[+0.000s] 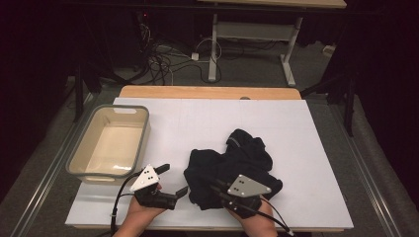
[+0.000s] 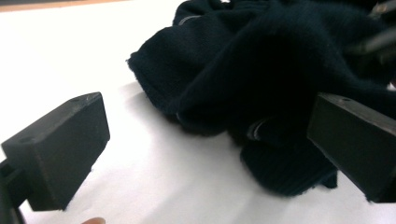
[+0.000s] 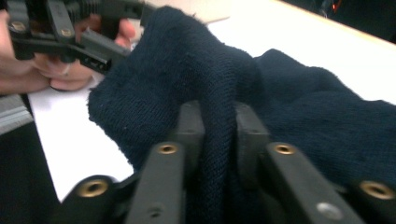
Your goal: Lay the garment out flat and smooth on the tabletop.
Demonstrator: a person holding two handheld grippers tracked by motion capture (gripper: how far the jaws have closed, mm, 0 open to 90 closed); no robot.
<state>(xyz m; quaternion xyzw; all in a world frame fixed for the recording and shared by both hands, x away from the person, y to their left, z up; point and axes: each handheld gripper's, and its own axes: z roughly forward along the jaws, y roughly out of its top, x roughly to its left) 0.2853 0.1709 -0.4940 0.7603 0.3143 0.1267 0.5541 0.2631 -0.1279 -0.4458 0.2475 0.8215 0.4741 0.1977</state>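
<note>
Table [image 1: 207,92]: wooden, topped by white sheet [image 1: 197,123]. On the sheet: dark knit garment [image 1: 232,165], crumpled; grey-rimmed beige tub [image 1: 79,163] well left of the garment.

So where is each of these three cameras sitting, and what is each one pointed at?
High view: fixed above the person's side, looking forward and down on the table; both hands show, with the left gripper, the right gripper and a tub.
Left gripper view: rides that gripper, looking between its open jaws at the dark garment.
Right gripper view: looks along jaws pinching a fold of the garment; the left hand shows beyond.
All three share the garment.
</note>
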